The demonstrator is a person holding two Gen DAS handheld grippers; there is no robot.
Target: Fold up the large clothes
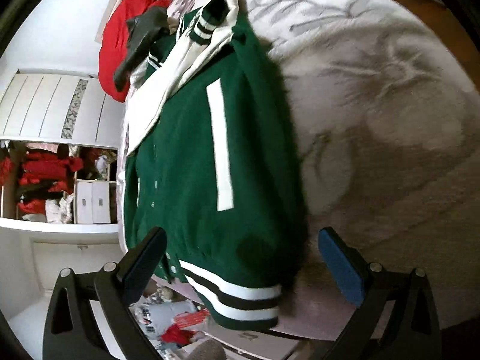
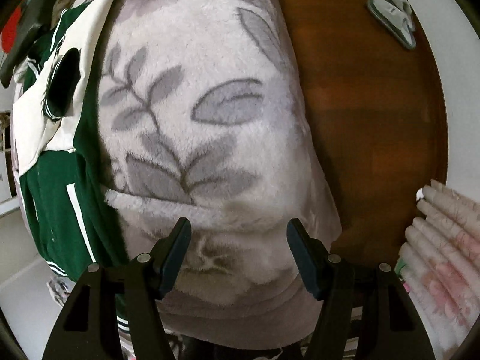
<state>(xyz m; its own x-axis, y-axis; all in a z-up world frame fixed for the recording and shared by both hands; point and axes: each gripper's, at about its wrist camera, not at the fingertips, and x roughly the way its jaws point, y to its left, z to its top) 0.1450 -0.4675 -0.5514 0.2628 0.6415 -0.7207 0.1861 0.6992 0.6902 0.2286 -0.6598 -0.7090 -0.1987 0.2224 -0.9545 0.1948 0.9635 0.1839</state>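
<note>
Both jaws gape; jacket (image 1: 192, 165) hem between left.

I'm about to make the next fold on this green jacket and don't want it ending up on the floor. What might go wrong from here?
1. The varsity jacket's striped hem hangs past the bed edge, so a tug could slide it off.
2. The left tool straddles hem and leaf-print blanket, so it may pinch both.
3. The white sleeve lies loosely folded and could flop open.
</note>
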